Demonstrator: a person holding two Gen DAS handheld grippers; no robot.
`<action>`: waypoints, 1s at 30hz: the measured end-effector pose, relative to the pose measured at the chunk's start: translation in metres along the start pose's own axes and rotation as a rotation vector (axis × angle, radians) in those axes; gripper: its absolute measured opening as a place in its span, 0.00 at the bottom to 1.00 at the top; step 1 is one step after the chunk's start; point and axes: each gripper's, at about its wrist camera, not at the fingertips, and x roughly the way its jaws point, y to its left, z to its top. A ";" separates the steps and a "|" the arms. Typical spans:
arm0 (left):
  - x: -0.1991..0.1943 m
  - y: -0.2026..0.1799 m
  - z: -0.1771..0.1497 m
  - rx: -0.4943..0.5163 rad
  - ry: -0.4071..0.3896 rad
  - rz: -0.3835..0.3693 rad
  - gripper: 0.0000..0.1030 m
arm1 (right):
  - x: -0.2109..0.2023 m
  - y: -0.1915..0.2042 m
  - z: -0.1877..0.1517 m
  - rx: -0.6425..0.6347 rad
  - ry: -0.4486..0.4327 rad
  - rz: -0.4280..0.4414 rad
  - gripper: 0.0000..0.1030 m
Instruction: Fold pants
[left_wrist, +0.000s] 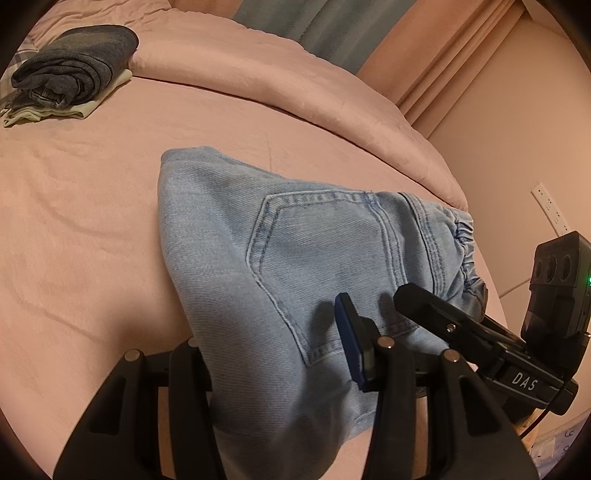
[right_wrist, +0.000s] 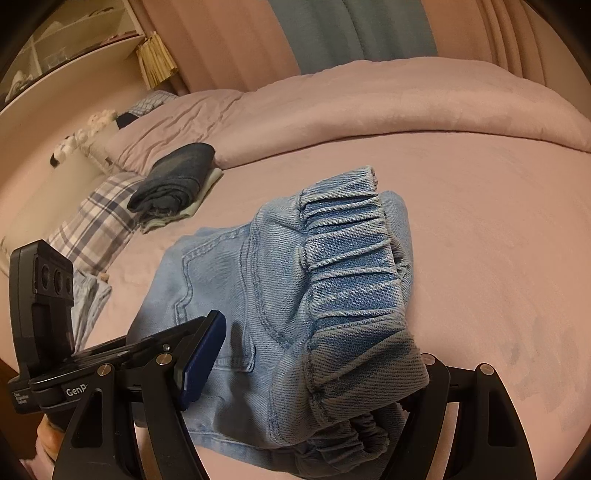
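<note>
The light blue denim pants lie on the pink bed already folded into a compact bundle, back pocket up; a last fold or tidying seems left. The left claw is part open, denim between its jaws. The right claw is wide, the elastic waistband draped inside; grip uncertain.

Pants lie folded on the bed. Relative to the pants: clothes stack sits well apart, far left; rolled blanket runs behind; pillow lies beside the stack.
</note>
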 end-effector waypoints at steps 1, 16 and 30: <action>0.000 0.000 0.000 0.000 0.000 0.001 0.45 | 0.001 0.000 0.001 0.000 0.000 0.000 0.77; 0.004 -0.017 0.007 0.016 0.007 0.008 0.45 | 0.014 0.002 0.017 -0.014 0.002 -0.004 0.77; 0.015 -0.019 0.027 0.024 0.001 -0.007 0.45 | 0.033 -0.005 0.043 0.002 -0.014 -0.012 0.77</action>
